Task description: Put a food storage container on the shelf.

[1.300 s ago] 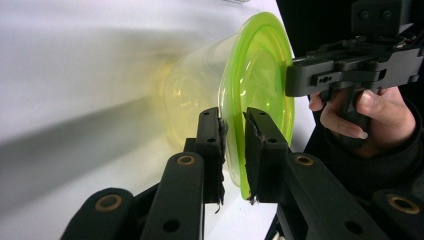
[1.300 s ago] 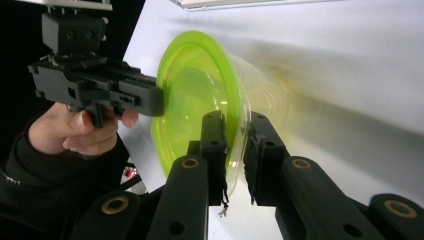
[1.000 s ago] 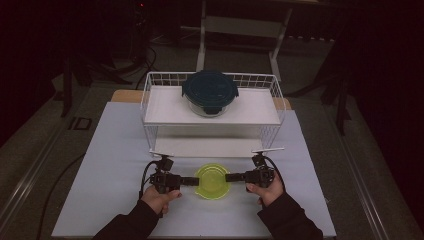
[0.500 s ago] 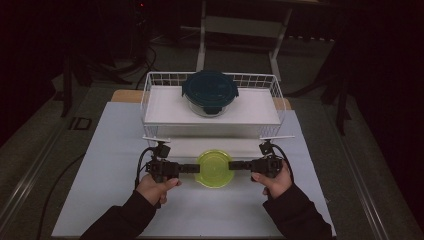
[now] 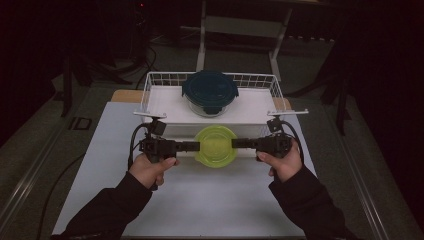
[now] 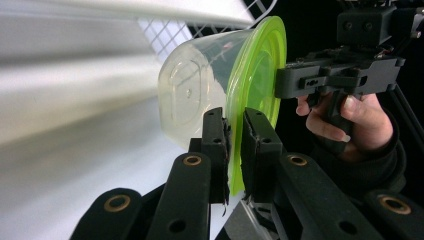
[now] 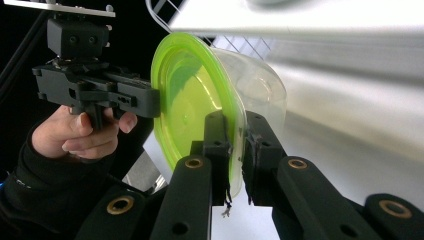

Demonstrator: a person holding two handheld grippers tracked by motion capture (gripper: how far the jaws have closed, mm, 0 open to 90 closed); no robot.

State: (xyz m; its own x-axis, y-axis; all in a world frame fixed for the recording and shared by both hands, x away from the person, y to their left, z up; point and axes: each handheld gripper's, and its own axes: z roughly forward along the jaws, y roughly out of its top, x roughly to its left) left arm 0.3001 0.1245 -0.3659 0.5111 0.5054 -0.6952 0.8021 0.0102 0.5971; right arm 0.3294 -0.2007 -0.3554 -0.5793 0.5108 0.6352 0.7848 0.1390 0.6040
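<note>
Both the left hand-held gripper [image 5: 186, 146] and the right hand-held gripper [image 5: 243, 143] are clamping opposite rim edges of the green-lidded clear container [image 5: 215, 145], risking slippage against the wire rack [image 5: 145, 95] ahead.

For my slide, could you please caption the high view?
Both grippers clamp the green-lidded clear container before a white wire rack.

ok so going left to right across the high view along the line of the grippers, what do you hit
left hand → left gripper → green-lidded container → right gripper → right hand
</note>
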